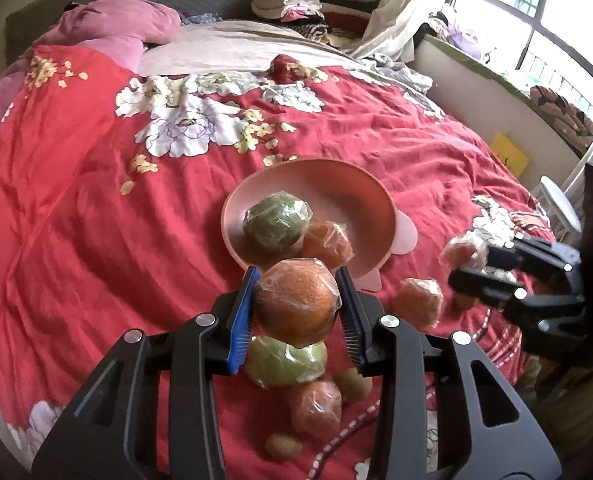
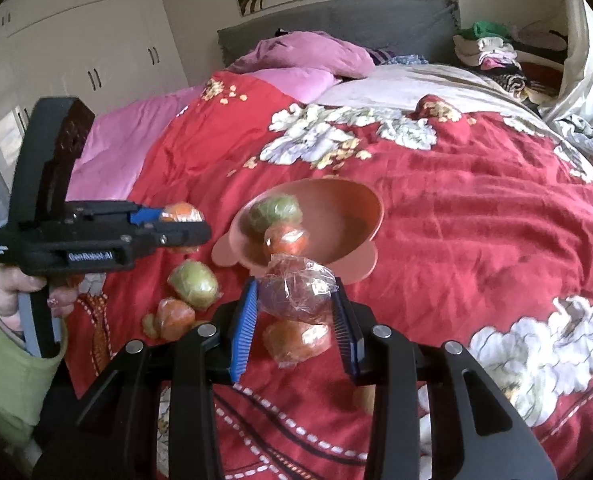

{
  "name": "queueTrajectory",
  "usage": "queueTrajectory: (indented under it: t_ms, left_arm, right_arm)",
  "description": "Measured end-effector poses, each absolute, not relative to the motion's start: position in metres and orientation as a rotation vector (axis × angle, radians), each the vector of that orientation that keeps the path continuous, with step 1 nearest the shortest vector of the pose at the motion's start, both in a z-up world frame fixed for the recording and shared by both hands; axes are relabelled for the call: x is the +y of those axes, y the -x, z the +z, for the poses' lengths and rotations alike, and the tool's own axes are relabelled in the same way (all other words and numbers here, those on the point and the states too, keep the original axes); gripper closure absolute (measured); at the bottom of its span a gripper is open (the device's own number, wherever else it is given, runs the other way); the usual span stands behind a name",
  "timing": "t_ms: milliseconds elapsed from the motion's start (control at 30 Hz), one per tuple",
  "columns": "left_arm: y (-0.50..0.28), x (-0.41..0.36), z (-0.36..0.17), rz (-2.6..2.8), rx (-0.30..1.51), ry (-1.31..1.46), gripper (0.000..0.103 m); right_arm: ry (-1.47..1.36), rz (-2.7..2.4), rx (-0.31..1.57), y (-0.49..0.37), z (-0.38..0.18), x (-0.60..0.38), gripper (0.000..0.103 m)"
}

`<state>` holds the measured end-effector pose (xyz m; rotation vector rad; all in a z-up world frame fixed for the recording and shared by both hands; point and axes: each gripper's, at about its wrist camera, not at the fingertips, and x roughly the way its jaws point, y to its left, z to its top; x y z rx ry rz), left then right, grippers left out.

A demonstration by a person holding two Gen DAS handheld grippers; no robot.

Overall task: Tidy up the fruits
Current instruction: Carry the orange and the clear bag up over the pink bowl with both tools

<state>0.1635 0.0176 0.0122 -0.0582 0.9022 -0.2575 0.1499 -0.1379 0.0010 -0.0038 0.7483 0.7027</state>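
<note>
Bed cover: red quilt (image 1: 76,208) with white flowers, rumpled, spread over the bed.
Left tongs (image 1: 296,306): clenched on a wrapped orange (image 1: 294,304), blue pads pressing both its sides, raised over the loose fruit.
Right tongs (image 2: 294,312): clenched on a dark reddish wrapped fruit (image 2: 292,292), crinkled film bunched at its top.
Hand (image 2: 12,292): grips the handle of the left tongs, green sleeve at the wrist.
Loose fruit, nearest: a wrapped green fruit (image 1: 284,364), a wrapped orange one (image 1: 316,408) and 2 small yellowish pieces, lying on the quilt beneath the left tongs.
Loose fruit, right side: 1 wrapped orange fruit (image 1: 418,306) on the quilt, between the 2 tongs.
Bowl (image 1: 348,184): pink, just beyond both tongs, tilted on the quilt, holding a wrapped green fruit (image 1: 276,224) and a wrapped orange fruit (image 1: 328,244), touching.
Farther: pink pillows (image 2: 308,56), grey headboard (image 2: 336,20), folded clothes (image 1: 292,4) stacked in the corner.
Room: white wardrobe (image 2: 76,48) on 1 side, barred window (image 1: 536,12) on the other.
</note>
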Motion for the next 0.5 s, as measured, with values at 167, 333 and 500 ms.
queueTrajectory:
  t_ms: [167, 333, 500]
  left_arm:
    - [-0.176, 0.020, 0.008, -0.263, 0.915, 0.048, 0.072]
    - [-0.186, 0.021, 0.002, -0.267, 0.928, 0.036, 0.072]
    - [-0.196, 0.016, -0.003, -0.277, 0.935, 0.005, 0.072]
  right_arm:
    - [0.016, 0.682, 0.727, -0.163, 0.011, -0.139, 0.069]
    - [0.017, 0.663, 0.714, -0.177, 0.017, -0.140, 0.069]
    - [0.016, 0.649, 0.722, -0.193, 0.018, -0.138, 0.069]
